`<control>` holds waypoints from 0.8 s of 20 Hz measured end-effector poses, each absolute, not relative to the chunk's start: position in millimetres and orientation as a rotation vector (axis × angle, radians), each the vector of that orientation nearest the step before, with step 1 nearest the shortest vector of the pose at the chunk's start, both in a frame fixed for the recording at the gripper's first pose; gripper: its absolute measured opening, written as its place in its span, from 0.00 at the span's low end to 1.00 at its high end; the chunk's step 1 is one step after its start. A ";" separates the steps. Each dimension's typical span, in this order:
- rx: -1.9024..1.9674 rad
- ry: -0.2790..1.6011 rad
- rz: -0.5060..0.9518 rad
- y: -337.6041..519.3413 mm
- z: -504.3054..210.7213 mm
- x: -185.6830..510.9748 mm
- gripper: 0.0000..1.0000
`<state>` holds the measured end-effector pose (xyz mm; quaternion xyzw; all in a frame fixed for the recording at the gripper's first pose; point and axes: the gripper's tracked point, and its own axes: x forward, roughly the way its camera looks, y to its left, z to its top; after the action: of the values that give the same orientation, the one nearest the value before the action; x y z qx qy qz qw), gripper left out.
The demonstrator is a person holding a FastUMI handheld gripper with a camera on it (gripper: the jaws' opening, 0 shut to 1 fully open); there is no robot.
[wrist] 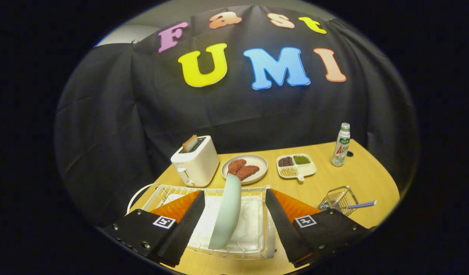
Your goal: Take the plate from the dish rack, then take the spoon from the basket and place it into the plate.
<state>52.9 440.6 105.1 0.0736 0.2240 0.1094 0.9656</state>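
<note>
While spread, fingers (234, 225) flanking upright plate (226, 214) in dish rack (257, 244).

Open lane to the racked plate

The gripper (234, 225) hung with fingers spread wide; the plate (226, 214) stood on edge between them in the dish rack (253, 236), with gaps either side. The toaster (195, 162) and a food dish (245, 169) crowded beyond; bare table (368, 179) lay around the basket (338, 198).

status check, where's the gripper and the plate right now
Hand-held gripper open, fingers either side of the plate. Plate on edge in dish rack, not gripped. Spoon in basket. Nothing in the way.
</note>
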 end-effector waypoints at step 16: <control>0.019 0.909 0.093 463.3 16.7 88.3 0.41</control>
<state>88.3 463.3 16.7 0.0091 0.4386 0.0447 0.8975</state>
